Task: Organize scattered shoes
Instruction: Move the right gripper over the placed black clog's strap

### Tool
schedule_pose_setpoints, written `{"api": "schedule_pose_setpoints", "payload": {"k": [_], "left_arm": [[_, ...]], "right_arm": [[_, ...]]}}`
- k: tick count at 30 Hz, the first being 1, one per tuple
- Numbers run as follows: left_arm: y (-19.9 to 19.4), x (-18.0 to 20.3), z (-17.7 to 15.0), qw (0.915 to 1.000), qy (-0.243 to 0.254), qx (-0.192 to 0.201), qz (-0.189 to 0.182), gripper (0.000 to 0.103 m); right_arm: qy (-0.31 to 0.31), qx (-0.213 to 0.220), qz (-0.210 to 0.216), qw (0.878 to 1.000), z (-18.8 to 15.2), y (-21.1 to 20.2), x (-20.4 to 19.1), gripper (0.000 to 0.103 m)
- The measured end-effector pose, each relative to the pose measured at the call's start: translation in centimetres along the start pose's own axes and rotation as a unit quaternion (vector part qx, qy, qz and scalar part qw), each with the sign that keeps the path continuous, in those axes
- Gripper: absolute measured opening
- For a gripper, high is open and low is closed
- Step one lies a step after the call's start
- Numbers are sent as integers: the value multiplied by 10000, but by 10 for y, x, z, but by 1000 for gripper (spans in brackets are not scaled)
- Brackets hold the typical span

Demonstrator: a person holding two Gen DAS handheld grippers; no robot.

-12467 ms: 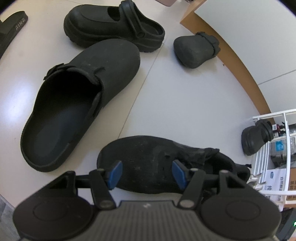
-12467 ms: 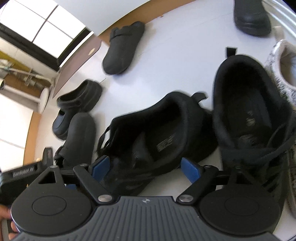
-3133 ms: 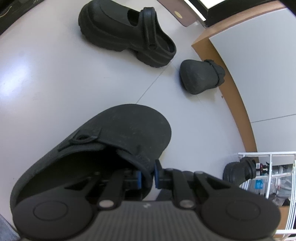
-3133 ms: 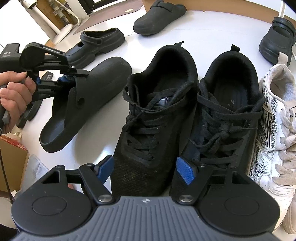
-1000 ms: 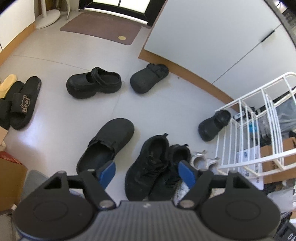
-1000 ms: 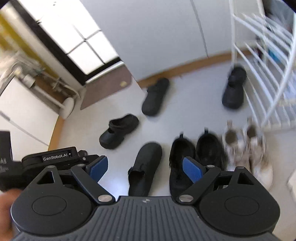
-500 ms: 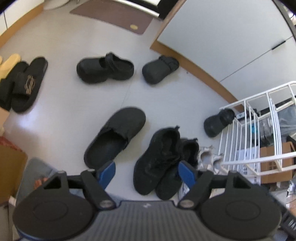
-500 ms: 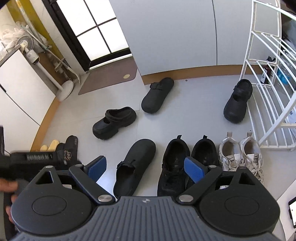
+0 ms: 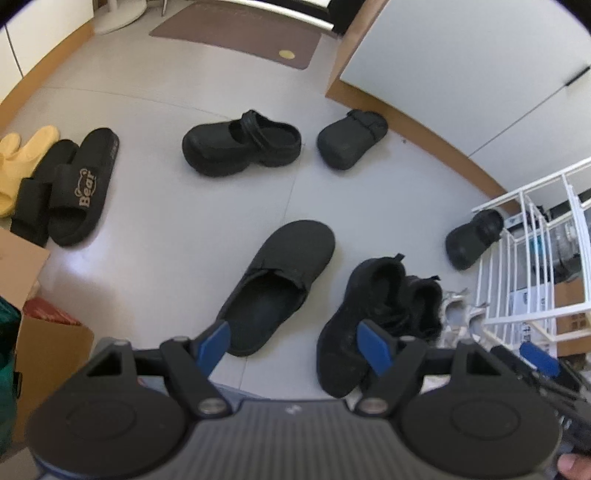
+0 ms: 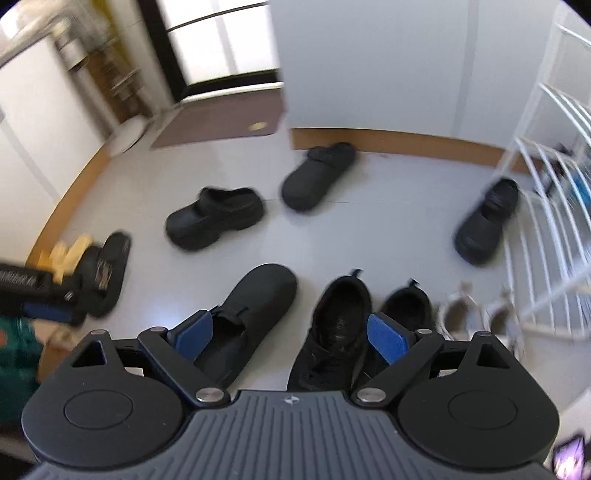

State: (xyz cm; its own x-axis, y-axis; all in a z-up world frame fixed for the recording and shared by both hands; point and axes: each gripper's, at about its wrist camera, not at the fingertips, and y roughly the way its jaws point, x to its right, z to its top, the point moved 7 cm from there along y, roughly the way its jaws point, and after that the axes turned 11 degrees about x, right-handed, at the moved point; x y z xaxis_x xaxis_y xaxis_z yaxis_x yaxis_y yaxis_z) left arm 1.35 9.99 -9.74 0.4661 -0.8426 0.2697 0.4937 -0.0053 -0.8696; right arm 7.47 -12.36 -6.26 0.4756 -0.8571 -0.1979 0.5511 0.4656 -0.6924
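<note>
Floor (image 9: 155, 206) pale grey, brown doormat (image 9: 236, 33), white rack (image 9: 532, 266), scattered shoes (image 9: 240, 147)

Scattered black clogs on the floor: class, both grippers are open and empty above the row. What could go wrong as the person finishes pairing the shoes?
1. Several black shoes look alike. The flat clog in the row probably pairs with the flat clog by the baseboard, not the chunky strap clog; grabbing the wrong one breaks the pairing.
2. The second chunky clog lies against the white rack, so a gripper might snag the bars.
</note>
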Motion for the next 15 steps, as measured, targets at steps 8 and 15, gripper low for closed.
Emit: {"api": "schedule_pose_setpoints", "payload": {"k": [8,15], "left_arm": [[11,9,2,9999,146,-44,-18,79],[32,5,11,9992,356,-19,178,79]], "right_arm": [[-1035,-86,475,9935,4,34,-31,94],[-1437,-166,1055,9838,-7,78,-30,93]]}}
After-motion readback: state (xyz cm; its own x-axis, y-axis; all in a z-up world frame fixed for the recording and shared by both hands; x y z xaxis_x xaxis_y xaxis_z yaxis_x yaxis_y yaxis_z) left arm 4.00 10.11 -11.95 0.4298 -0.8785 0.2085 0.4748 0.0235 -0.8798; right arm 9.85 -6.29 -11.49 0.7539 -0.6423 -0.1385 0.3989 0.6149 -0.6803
